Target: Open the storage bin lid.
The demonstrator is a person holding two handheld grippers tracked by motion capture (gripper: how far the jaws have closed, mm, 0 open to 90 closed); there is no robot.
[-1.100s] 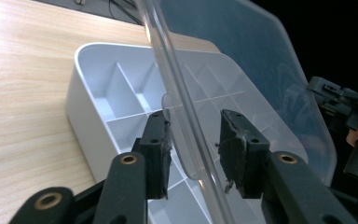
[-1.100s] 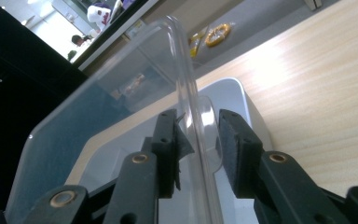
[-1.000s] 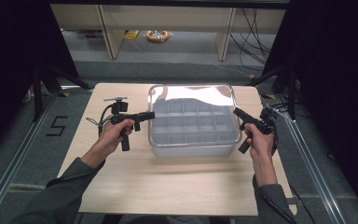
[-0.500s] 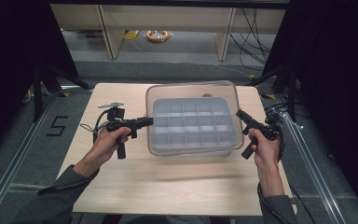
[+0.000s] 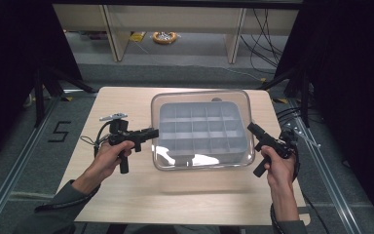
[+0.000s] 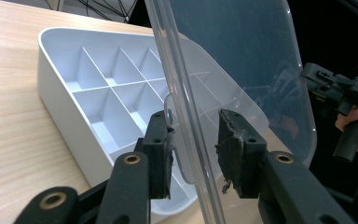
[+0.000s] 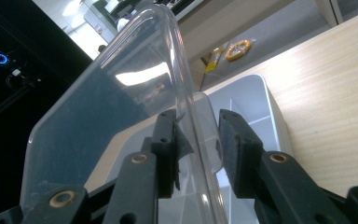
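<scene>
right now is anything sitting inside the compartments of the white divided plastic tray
No, in the left gripper view the compartments of the white divided plastic tray show only bare white floors and walls, as far as they are visible.

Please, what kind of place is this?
Probably a lab or recording workspace, not a home: a wooden table ringed by dark curtains, loose cables on a grey floor, and a "5" marked beside the table.

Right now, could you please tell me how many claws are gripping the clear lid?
2. The left claw is shut on the left edge of the clear lid; the right claw is shut on its right edge.
</scene>
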